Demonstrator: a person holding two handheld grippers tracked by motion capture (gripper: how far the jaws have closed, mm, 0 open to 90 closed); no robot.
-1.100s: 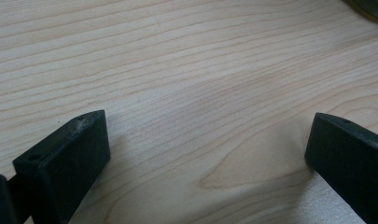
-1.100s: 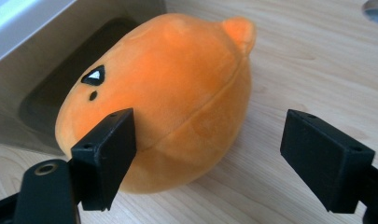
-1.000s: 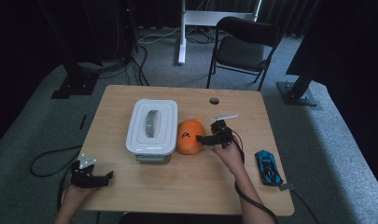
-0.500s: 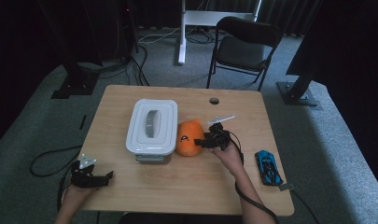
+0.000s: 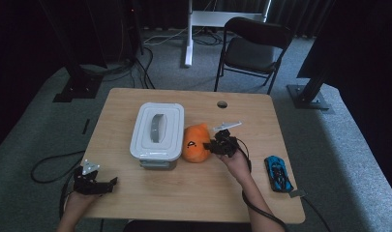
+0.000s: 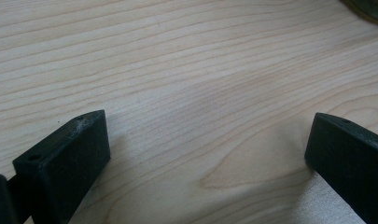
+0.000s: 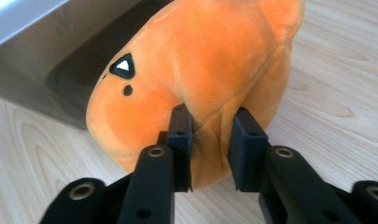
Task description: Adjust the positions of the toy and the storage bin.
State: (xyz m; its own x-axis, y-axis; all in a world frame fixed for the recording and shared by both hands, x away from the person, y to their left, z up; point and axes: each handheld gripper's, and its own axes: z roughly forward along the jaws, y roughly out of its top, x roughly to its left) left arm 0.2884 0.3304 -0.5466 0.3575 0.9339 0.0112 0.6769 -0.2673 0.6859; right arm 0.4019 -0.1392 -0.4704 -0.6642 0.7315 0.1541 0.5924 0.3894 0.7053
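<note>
- Right gripper is clenched on a fold of the orange plush toy; its jaws have just been closing and now pinch the fabric between them, where a second ago they stood wide around it.
- Judged from that grip, the toy is secured and appears ready to be lifted.
- The plush toy sits on the desk, touching the right side of the lidded white container.
- Left gripper rests at the desk's near left edge, jaws spread apart over bare wood, grasping nothing.
- Count on the desk: one plush toy, one container, one blue toy car near the right edge.
- One black chair stands beyond the desk.
</note>
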